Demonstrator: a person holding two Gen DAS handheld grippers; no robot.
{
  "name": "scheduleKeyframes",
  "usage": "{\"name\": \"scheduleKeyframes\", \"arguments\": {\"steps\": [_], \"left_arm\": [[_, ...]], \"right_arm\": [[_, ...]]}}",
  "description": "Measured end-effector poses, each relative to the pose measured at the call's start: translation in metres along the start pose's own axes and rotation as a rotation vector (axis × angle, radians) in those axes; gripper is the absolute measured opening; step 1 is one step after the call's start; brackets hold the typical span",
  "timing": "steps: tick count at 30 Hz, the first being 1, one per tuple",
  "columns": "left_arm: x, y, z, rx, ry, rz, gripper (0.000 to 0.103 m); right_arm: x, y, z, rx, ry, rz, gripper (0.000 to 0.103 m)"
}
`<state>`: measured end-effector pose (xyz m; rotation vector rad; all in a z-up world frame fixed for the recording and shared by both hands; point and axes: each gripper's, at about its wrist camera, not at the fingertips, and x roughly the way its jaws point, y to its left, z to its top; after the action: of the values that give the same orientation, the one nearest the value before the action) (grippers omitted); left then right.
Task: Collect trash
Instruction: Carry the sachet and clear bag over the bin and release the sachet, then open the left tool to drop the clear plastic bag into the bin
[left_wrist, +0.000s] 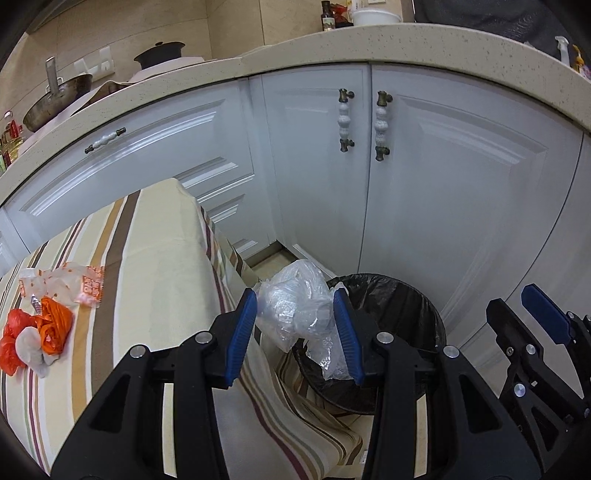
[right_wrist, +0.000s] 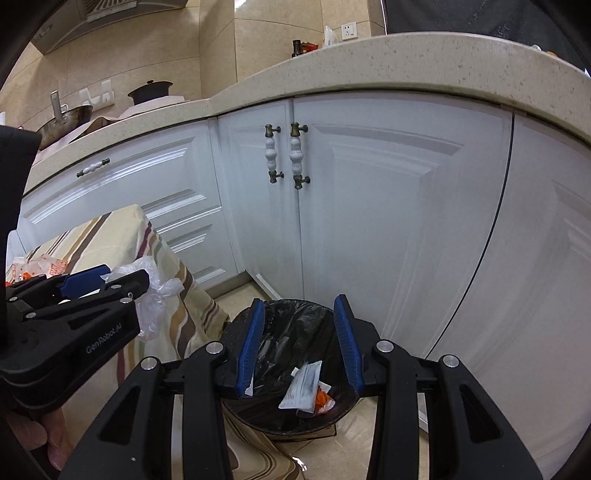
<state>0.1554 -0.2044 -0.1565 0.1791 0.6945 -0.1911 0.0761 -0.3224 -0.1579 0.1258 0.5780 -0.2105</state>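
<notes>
The mouth of the black-lined bin (right_wrist: 291, 369) stands open from above, with only a few wrappers (right_wrist: 306, 387) low inside. White cabinet doors (left_wrist: 424, 206) wall it in closely behind and to the right, under the overhanging countertop (left_wrist: 369, 44). On its left the striped cloth of the bench (left_wrist: 155, 266) hangs against it. The left gripper (left_wrist: 297, 332), its fingers (left_wrist: 242, 328) filled by a clear plastic bag (left_wrist: 295, 306), hangs at the bin's left rim; the right gripper (right_wrist: 301, 341) hangs over its middle, nothing between its fingers.

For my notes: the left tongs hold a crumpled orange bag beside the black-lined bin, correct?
Not quite: the bag in the left tongs is clear plastic, not orange, as the left wrist view shows. The orange bags lie on the striped tablecloth. The black-lined bin part stands.
</notes>
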Motion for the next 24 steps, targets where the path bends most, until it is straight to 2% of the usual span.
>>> {"name": "scheduleKeyframes", "arguments": {"steps": [3,16,19,21,24], "left_arm": [[0.009,-0.004,0.001,0.006,0.020,0.004,0.042],[0.023,-0.021,0.012,0.033,0.023,-0.013,0.046],[0.023,-0.020,0.011,0.027,0.024,-0.013,0.053],[0.022,-0.019,0.011,0.025,0.022,-0.011,0.059],[0.020,-0.019,0.012,0.023,0.016,-0.010,0.062]], "right_arm": [[0.009,-0.003,-0.003,0.008,0.017,-0.002,0.039],[0.015,-0.013,-0.005,0.025,0.034,-0.025,0.039],[0.016,-0.013,-0.003,0.028,0.035,-0.029,0.040],[0.015,-0.014,-0.003,0.028,0.033,-0.034,0.043],[0.014,-0.014,-0.002,0.033,0.031,-0.039,0.046]]}}
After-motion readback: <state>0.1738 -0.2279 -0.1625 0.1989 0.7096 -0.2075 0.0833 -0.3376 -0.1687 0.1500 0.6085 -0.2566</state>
